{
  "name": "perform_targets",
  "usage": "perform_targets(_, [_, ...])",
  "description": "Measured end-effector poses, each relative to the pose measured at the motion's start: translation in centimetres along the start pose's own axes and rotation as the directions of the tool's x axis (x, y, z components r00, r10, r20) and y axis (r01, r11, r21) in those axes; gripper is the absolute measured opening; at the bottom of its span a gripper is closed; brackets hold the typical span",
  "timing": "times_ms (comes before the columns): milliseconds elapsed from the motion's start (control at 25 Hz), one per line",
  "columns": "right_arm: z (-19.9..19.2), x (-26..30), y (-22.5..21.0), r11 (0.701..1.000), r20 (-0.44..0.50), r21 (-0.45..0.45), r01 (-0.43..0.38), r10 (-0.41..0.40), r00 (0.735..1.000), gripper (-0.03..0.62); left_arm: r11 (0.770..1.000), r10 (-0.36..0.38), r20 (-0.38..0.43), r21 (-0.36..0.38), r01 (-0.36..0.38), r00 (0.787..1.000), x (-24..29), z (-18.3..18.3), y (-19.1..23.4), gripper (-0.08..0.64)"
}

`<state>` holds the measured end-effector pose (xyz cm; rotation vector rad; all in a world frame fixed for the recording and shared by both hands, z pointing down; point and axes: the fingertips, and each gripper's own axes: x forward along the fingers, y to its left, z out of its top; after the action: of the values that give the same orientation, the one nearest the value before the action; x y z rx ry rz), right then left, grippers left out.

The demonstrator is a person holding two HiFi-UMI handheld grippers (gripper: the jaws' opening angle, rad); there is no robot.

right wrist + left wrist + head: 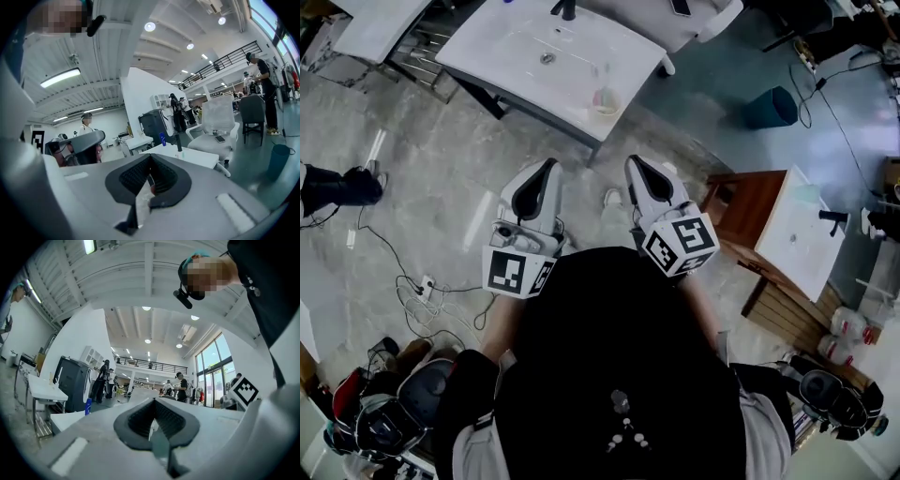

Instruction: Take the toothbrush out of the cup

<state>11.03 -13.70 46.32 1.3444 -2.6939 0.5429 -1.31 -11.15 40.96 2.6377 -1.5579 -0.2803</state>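
Pale cup (605,99) holding the toothbrush (602,77) stood well ahead, nearer my right gripper (632,161) than my left gripper (551,164), both pinched closed on nothing.

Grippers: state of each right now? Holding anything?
Left gripper: shut, nothing between the jaws.
Right gripper: shut, nothing between the jaws.

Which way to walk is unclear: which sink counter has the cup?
The sink counter ahead, cup at its front right corner; the other tops a wooden cabinet.
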Motion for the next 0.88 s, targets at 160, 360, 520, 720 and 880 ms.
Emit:
perform_targets(160, [0.6, 3.1, -2.1, 0.998, -0.05, -0.044, -0.052, 0.05, 0.998, 0.003, 0.999, 0.04, -0.009, -0.002, -0.04, 0.999, 2.5, -0.7, 1.2, 0.002])
perform_targets(360, [0.6, 6.4, -4.2, 0.99, -0.114, -0.062, -0.128, 0.121, 0.986, 0.003, 0.993, 0.114, -0.025, -0.008, -0.115, 0.993, 4.6, -1.6, 2.1, 0.002])
perform_targets(520, [0.5, 9.1, -5.5, 0.978, -0.166, -0.097, -0.186, 0.168, 0.972, 0.003, 0.988, 0.155, -0.026, -0.002, -0.155, 0.988, 6.7, -1.8, 3.2, 0.002])
perform_targets(720, [0.0, 12.4, -6.3, 0.946, -0.249, -0.137, -0.293, 0.253, 0.935, 0.003, 0.971, 0.24, -0.039, 0.001, -0.241, 0.97, 8.3, -1.9, 4.3, 0.002])
perform_targets(880, [-1.4, 14.2, -6.6, 0.91, -0.319, -0.187, -0.37, 0.299, 0.899, 0.003, 0.956, 0.295, -0.025, 0.0, -0.295, 0.955, 9.0, -2.1, 4.6, 0.002])
